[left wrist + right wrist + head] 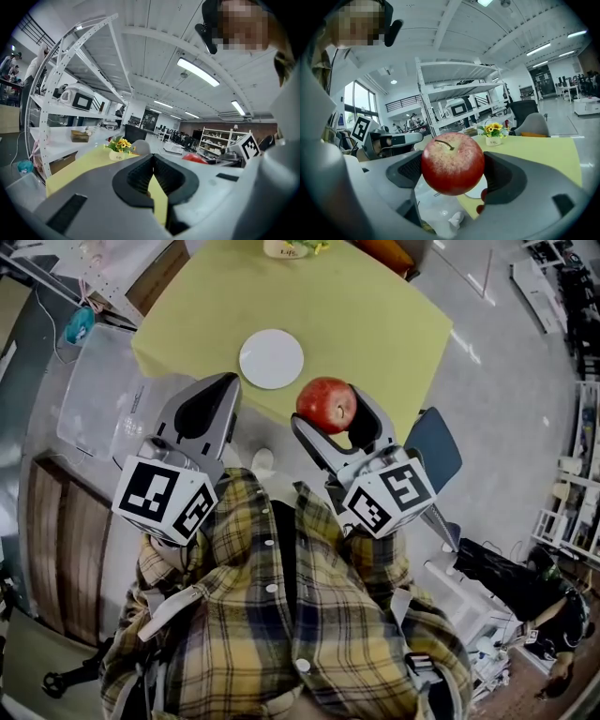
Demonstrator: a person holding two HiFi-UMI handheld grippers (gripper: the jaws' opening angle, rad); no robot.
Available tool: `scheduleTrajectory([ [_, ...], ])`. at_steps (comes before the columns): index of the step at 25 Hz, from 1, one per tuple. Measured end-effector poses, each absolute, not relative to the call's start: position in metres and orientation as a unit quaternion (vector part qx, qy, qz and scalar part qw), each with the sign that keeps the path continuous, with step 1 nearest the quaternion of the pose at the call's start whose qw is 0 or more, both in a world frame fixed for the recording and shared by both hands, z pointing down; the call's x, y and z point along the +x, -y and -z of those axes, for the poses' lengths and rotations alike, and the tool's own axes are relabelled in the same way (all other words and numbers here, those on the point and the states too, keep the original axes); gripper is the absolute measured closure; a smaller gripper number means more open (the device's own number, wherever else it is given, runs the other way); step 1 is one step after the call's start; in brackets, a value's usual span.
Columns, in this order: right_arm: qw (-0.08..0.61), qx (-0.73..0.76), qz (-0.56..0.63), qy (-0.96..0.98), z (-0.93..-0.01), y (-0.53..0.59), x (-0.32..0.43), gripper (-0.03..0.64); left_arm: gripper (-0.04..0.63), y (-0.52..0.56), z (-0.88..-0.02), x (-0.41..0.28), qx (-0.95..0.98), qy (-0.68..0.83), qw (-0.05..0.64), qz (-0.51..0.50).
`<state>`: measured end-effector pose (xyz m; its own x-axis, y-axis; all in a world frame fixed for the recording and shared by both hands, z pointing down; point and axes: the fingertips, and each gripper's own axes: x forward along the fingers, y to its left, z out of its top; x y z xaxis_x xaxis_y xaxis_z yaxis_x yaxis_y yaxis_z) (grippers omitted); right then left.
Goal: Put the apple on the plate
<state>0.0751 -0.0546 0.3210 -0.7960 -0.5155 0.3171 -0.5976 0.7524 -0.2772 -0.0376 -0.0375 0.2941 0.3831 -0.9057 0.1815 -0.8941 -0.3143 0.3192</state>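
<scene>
A red apple [326, 404] with a stem sits clamped between the jaws of my right gripper [330, 418], held just off the near edge of the yellow-green table [375, 324]. In the right gripper view the apple [453, 163] fills the middle, jaws pressed on both its sides. The white plate [271, 358] lies empty on the table, up and left of the apple. My left gripper [231, 381] is shut with nothing in it, its tip near the plate's near-left side. In the left gripper view the left gripper [153, 160] has its jaws closed together.
A small flower pot [291, 247] stands at the table's far edge, seen again as the flower pot [493, 132] in the right gripper view. A grey chair [433, 448] stands right of me. A clear plastic bin [94, 395] lies left of the table. Metal shelving [79, 89] stands beyond.
</scene>
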Motion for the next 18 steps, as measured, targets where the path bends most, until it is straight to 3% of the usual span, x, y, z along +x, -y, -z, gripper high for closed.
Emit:
scheduleTrajectory([
  [18, 0.091, 0.410, -0.205, 0.884, -0.323, 0.161, 0.013, 0.239, 0.588, 0.179, -0.288, -0.085, 0.883, 0.432, 0.180, -0.014],
])
